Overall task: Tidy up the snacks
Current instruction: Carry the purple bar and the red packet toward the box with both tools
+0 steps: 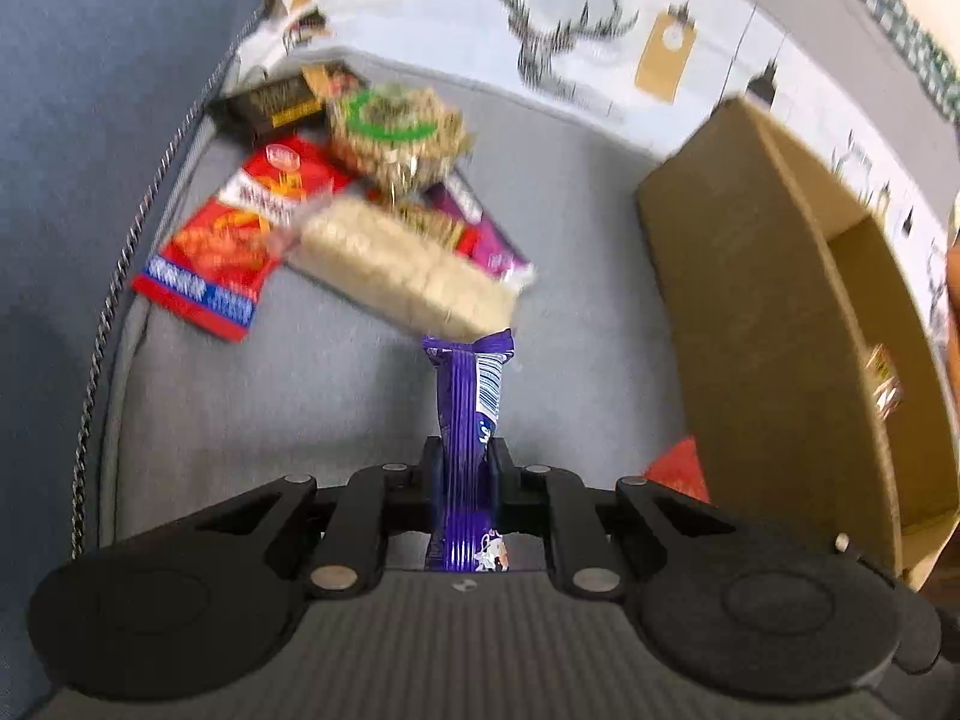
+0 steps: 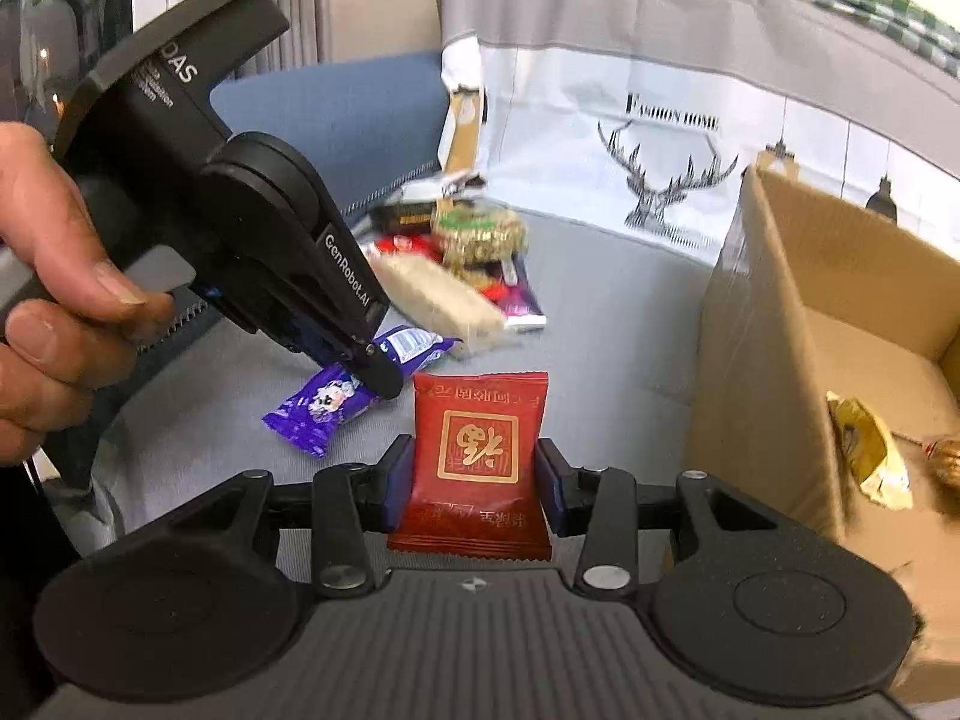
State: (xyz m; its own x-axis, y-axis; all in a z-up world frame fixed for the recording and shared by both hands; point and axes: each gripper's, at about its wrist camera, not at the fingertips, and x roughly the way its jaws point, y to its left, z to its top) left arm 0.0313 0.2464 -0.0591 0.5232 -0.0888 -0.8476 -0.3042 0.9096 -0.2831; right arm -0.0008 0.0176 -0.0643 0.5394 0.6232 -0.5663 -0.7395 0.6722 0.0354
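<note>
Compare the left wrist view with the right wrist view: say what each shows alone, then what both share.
Left wrist only: the red and blue snack bag in full.
Right wrist only: the red square packet clamped in the right tongs, the hand holding the left tongs, and the yellow wrapper inside the box.
Both: the purple candy packet gripped by the left tongs, the pale rice cracker pack, the cardboard box.

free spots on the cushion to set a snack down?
Bare grey cushion between the snack pile and the cardboard box, and in front of the pile. Crowded at the far left corner. The box floor is mostly bare.
</note>
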